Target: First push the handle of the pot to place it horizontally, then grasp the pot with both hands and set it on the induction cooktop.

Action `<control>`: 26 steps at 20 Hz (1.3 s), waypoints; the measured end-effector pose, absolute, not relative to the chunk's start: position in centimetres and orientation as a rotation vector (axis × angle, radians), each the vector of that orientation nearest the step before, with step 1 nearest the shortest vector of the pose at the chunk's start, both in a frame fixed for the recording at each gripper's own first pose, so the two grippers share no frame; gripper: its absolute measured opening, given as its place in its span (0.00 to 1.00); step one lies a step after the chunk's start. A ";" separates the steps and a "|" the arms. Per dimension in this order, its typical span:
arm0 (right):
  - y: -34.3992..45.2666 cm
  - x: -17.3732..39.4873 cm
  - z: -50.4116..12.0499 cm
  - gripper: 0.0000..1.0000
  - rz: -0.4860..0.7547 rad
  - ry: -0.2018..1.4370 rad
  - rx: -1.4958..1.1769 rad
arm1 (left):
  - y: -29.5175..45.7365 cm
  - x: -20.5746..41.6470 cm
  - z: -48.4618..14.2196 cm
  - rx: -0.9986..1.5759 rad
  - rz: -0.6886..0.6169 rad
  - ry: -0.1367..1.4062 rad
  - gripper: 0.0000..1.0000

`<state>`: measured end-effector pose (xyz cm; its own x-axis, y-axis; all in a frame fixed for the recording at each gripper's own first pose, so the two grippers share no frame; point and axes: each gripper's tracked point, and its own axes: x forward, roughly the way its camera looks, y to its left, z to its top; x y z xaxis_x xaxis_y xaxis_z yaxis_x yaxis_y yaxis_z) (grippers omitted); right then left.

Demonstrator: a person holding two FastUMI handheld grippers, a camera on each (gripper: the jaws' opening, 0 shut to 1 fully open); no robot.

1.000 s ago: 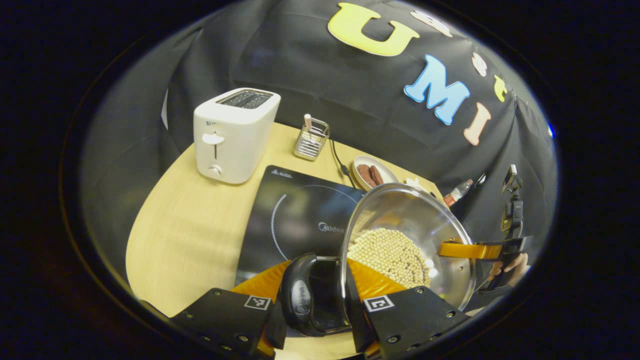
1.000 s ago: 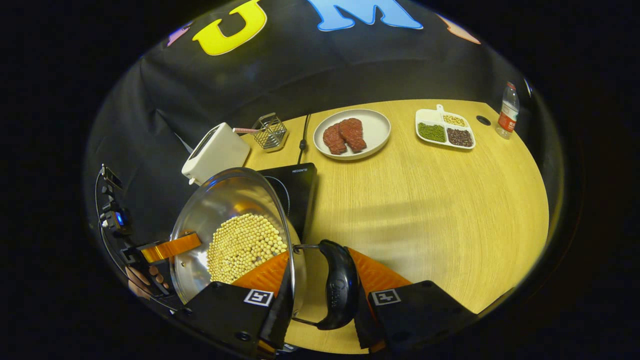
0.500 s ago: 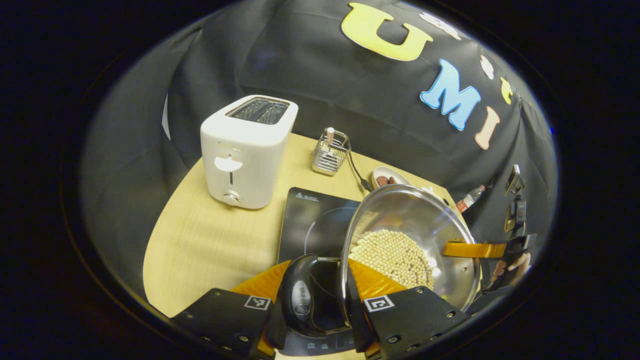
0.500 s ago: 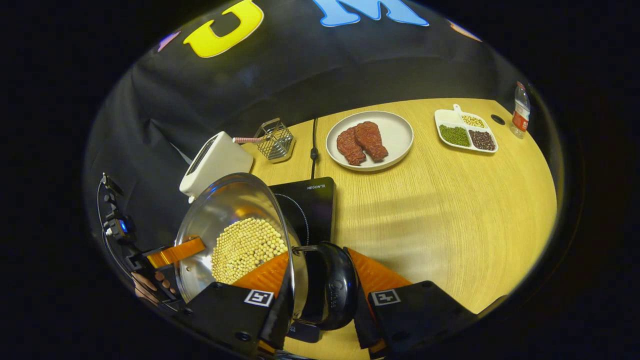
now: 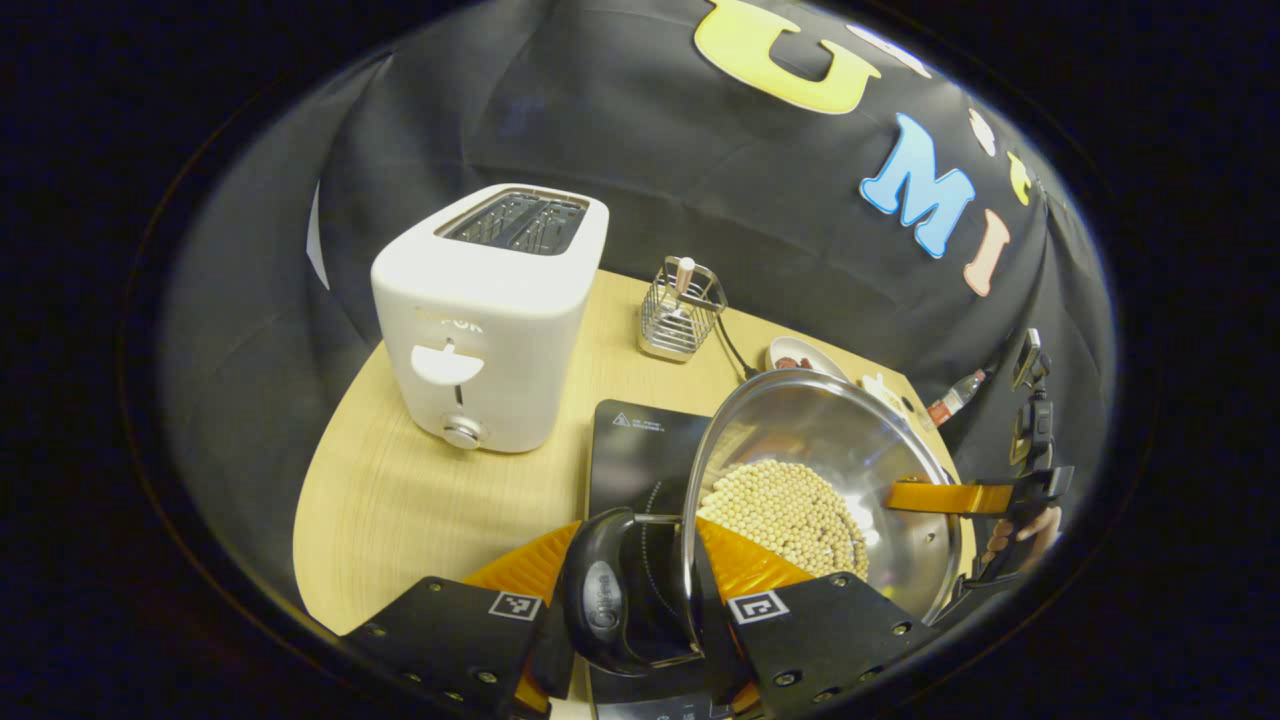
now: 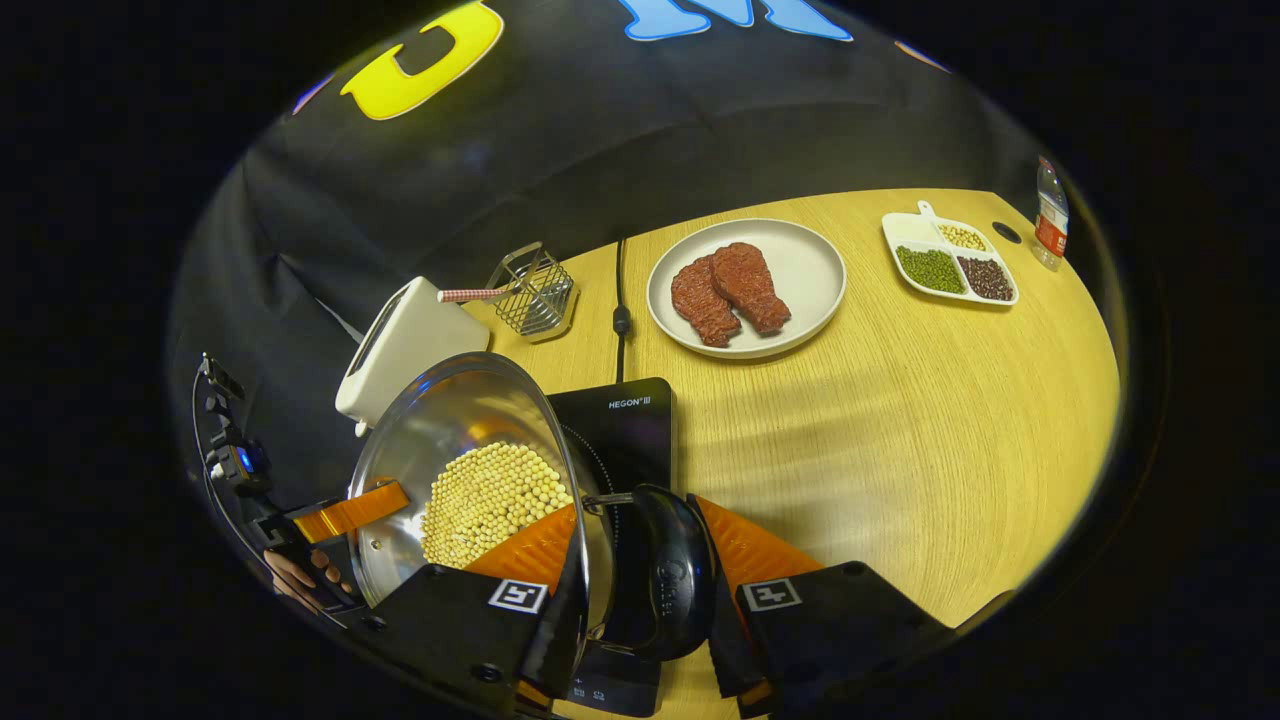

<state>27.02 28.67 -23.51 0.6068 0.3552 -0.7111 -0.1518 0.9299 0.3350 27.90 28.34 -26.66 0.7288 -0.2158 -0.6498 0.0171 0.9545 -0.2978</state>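
A steel pot (image 5: 830,440) holding pale round beans hangs between my two grippers, over the black induction cooktop (image 5: 635,450). Whether it touches the cooktop I cannot tell. My left gripper (image 5: 632,570) is shut on the pot's black side handle (image 5: 600,595). The right gripper (image 5: 960,497) shows at the pot's far rim, with a hand behind it. In the right gripper view, my right gripper (image 6: 640,560) is shut on the other black handle (image 6: 672,580) of the pot (image 6: 450,430). The cooktop (image 6: 625,425) lies under and behind it, and the left gripper (image 6: 350,510) grips the far side.
A white toaster (image 5: 490,310) stands left of the cooktop, with a wire holder (image 5: 680,310) behind it. A plate with two meat pieces (image 6: 745,285), a divided tray of beans (image 6: 950,265) and a bottle (image 6: 1048,215) sit toward the table's back right. A power cord (image 6: 620,300) runs back from the cooktop.
Both grippers have carried the pot forward toward the toaster; the cooktop, earlier mostly ahead of the pot, now lies beneath it. Both grips are unchanged.
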 end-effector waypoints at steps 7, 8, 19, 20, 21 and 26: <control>29.5 27.6 -25.4 0.53 0.281 0.905 0.270 | 29.2 29.2 -27.8 -0.290 -0.149 0.732 0.56; 29.5 27.6 -25.6 0.53 0.276 0.912 0.263 | 29.2 29.2 -27.7 -0.293 -0.152 0.730 0.53; 28.6 27.3 -25.4 0.77 0.280 0.900 0.238 | 29.6 27.4 -29.6 -0.290 -0.076 0.849 0.75; 28.6 27.1 -24.9 0.90 0.288 0.898 0.242 | 30.1 27.1 -29.7 -0.279 -0.053 0.847 0.84; 28.3 27.1 -24.5 0.93 0.291 0.888 0.242 | 30.5 26.8 -29.2 -0.285 -0.039 0.838 0.93; 26.3 25.8 -22.0 0.98 0.290 0.841 0.217 | 31.6 25.1 -25.9 -0.283 0.031 0.773 0.93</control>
<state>25.77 26.31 -22.04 0.6314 0.3367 -0.6985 -0.1665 0.9387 0.3020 25.08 31.56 -25.88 0.7173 -0.0754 -0.6926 -0.1313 0.9617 -0.2407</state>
